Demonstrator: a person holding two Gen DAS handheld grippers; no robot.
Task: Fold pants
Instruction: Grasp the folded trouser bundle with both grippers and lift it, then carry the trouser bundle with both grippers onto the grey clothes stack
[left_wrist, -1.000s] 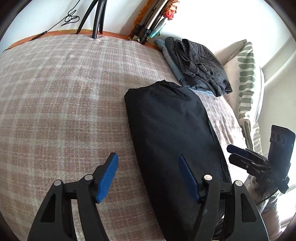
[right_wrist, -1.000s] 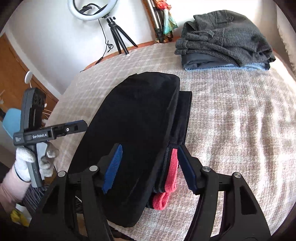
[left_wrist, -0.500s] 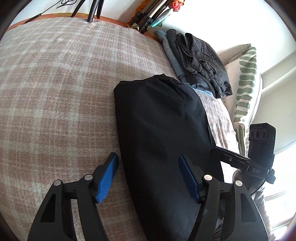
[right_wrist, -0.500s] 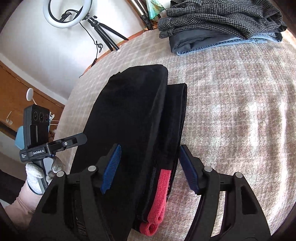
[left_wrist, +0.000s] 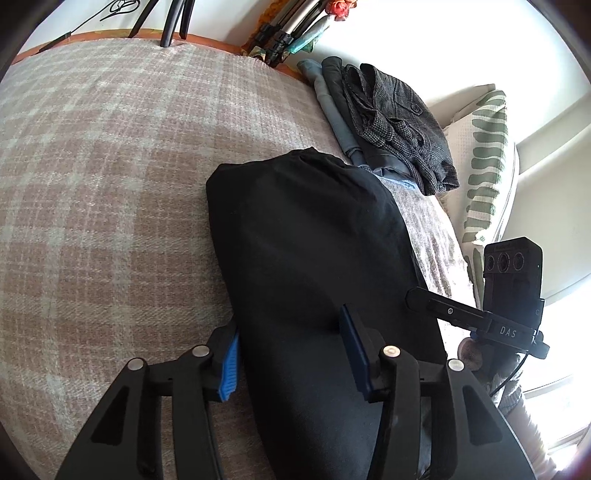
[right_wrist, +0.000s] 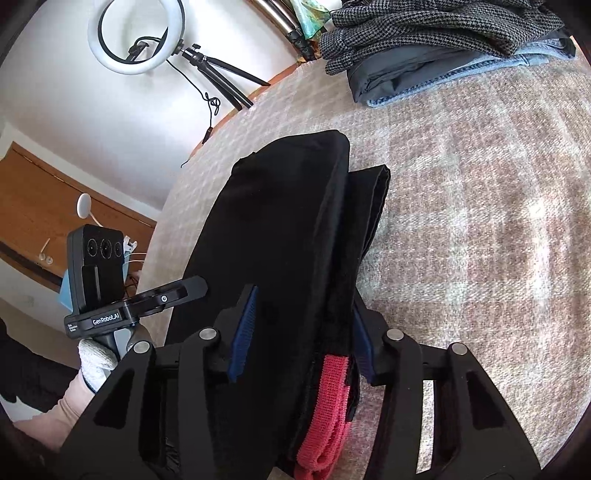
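Observation:
Black pants (left_wrist: 314, 258) lie folded lengthwise on the plaid bed cover (left_wrist: 110, 184); they also show in the right wrist view (right_wrist: 288, 240), with a red waistband (right_wrist: 328, 413) at the near end. My left gripper (left_wrist: 291, 354) is open, its jaws straddling the near left edge of the pants. My right gripper (right_wrist: 303, 339) is open, its jaws straddling the near right edge by the waistband. Each gripper shows in the other's view: the right gripper (left_wrist: 476, 314) and the left gripper (right_wrist: 162, 299).
A stack of folded clothes (left_wrist: 391, 118) sits at the far end of the bed, also in the right wrist view (right_wrist: 443, 48). A striped pillow (left_wrist: 487, 162) lies at the right. A ring light on a tripod (right_wrist: 136, 37) stands beyond the bed.
Both grippers have moved forward and down onto the near end of the pants, so the cloth now sits between their open jaws. The pants have not moved.

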